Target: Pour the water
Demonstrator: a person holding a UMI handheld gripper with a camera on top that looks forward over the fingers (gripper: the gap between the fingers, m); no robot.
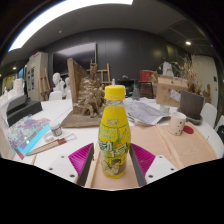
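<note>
1. A plastic bottle (115,134) stands upright between the two fingers of the gripper (113,163), on a pale wooden table (190,145). It is tall and round, with a yellow screw cap, a clear neck showing yellow liquid, and a glossy yellow-green label wrapped around the body.
2. The tongs are spread: each magenta pad (81,158) sits to one side of the bottle's lower half, and a narrow gap seems to show on either side, so the bottle rests on the table rather than in a pinch.
3. The fingers themselves are white, blocky and hard-edged; the pads on their inner faces look matte and wedge-shaped.
4. To the left of the bottle lie flat packets and booklets (29,135) with shiny printed covers, close to the left finger.
5. Beyond the bottle, slightly left, stands a small model tree (88,100) with a rough, layered, brown-grey surface on a flat base.
6. To the right, past the fingers, loose paper sheets (148,111) lie spread out, and a white cup (177,123) with a small print stands near them.
7. Further right sits an open laptop (190,104), dark and thin.
8. Wooden easels (100,73) and white plaster busts (58,87) line the dim back of the room.
</note>
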